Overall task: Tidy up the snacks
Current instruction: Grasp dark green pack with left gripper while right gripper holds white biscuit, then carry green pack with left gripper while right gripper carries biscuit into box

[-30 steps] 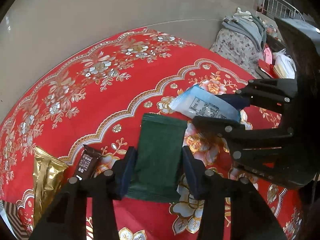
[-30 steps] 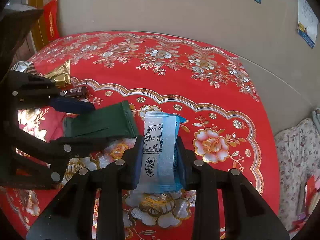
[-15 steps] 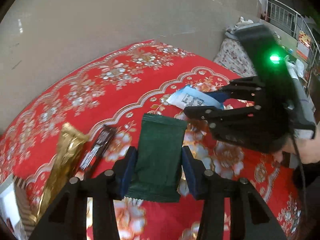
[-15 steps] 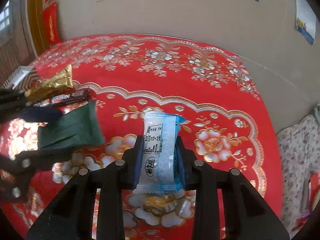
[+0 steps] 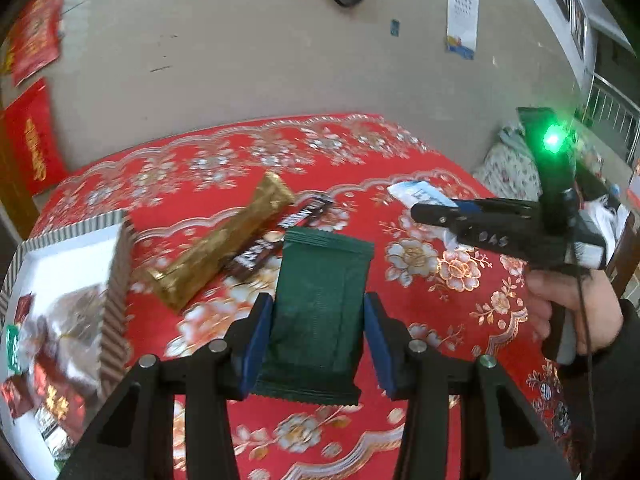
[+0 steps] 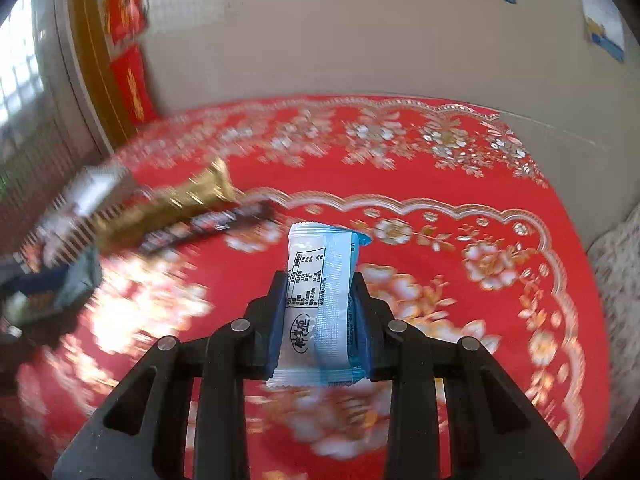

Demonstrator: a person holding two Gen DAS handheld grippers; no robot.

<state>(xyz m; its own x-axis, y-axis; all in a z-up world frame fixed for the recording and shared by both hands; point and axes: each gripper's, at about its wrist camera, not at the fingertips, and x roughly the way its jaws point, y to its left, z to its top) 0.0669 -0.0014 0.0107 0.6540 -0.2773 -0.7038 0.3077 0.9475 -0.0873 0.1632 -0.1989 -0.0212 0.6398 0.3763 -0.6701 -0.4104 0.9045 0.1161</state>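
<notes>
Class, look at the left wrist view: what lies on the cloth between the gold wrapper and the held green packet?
A dark chocolate bar, lying beside the gold wrapper, partly behind the green packet.

Pretty dim indoor light overall, colours a bit muddy. Daylight comes in from a window point(image 6: 18, 76) at the far left of the right wrist view and it's blown out white. The green LED point(image 5: 552, 142) flares hard. Lots of motion smear: the tablecloth point(image 6: 520, 240) flowers streak on the left, and the box point(image 5: 64, 248) contents are mush. Both packets stay sharp. Fisheye bends the wall, and the corners go black.
</notes>
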